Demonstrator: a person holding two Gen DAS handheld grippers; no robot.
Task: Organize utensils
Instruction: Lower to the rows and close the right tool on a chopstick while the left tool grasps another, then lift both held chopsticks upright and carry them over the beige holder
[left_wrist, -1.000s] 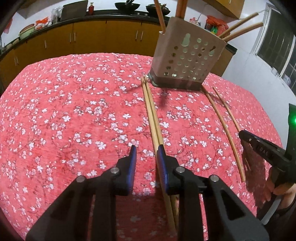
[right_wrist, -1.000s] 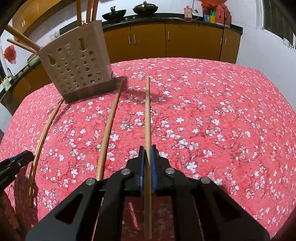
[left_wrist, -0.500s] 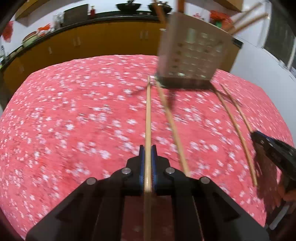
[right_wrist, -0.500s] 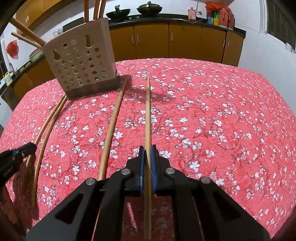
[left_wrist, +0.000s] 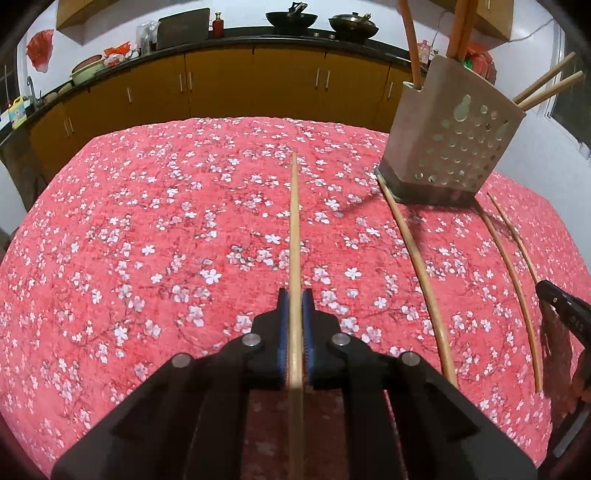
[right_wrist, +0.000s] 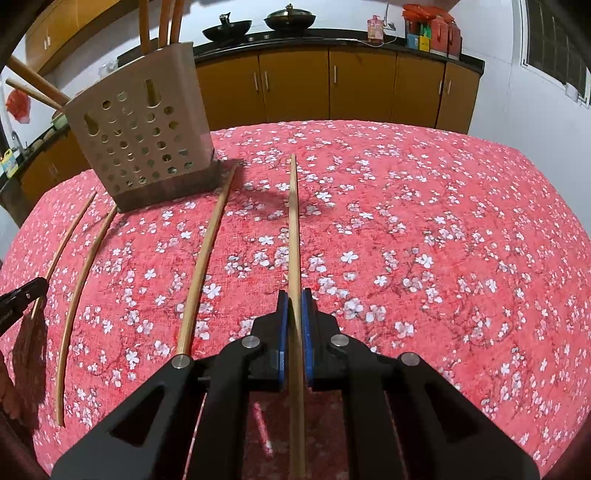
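Note:
My left gripper is shut on a wooden chopstick that points forward, lifted over the red floral cloth. My right gripper is shut on another wooden chopstick, also pointing forward. The beige perforated utensil holder stands at the far right in the left wrist view and at the far left in the right wrist view, with several sticks in it. Three loose chopsticks lie on the cloth near it: one, and a thinner pair. They also show in the right wrist view.
The table is covered by a red cloth with white blossoms. Brown kitchen cabinets and a counter with woks stand behind it. A white wall is on the right side. Another dark gripper tip shows at the right edge.
My left gripper closed on a chopstick from the pair beside the holder and lifted it away to the left. My right gripper kept hold of its chopstick and shifted slightly right.

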